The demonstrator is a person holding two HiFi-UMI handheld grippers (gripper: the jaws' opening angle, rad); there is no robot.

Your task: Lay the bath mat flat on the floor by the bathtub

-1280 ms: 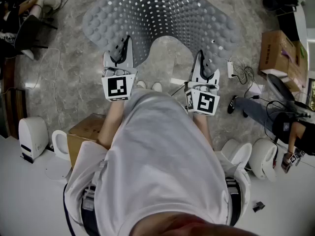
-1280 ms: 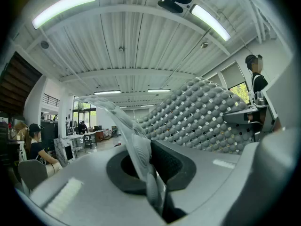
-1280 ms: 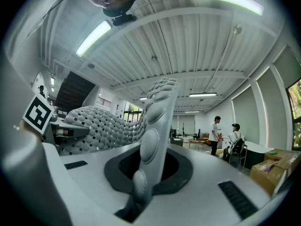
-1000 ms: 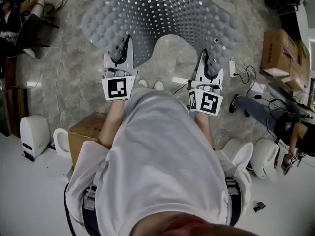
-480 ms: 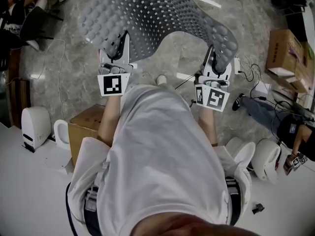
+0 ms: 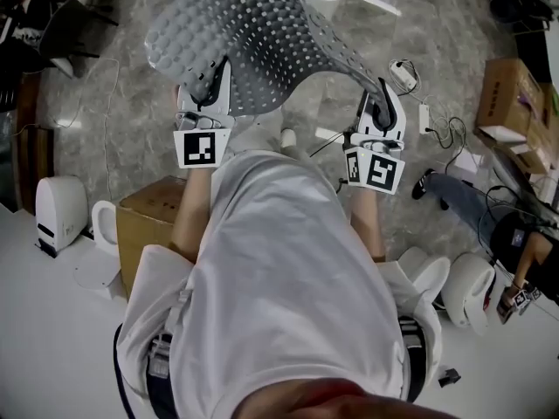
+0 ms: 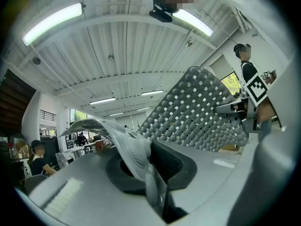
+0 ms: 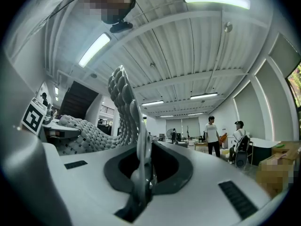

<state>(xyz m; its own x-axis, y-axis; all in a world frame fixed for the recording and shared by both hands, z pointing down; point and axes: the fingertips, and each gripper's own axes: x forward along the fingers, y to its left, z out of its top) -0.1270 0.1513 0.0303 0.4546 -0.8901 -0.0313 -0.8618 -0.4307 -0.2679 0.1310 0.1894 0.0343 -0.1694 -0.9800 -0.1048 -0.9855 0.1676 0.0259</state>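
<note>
The person holds the grey bath mat (image 6: 262,42) up in front of them by its near edge. The left gripper (image 6: 208,90) is clamped tight on one corner and the right gripper (image 6: 382,110) is pinched on the other. The mat arches, curled and twisted, above the stone floor (image 6: 113,129), none of it lying flat. I'd say the laying itself is all yet to do: lowering, spreading, letting go.
</note>
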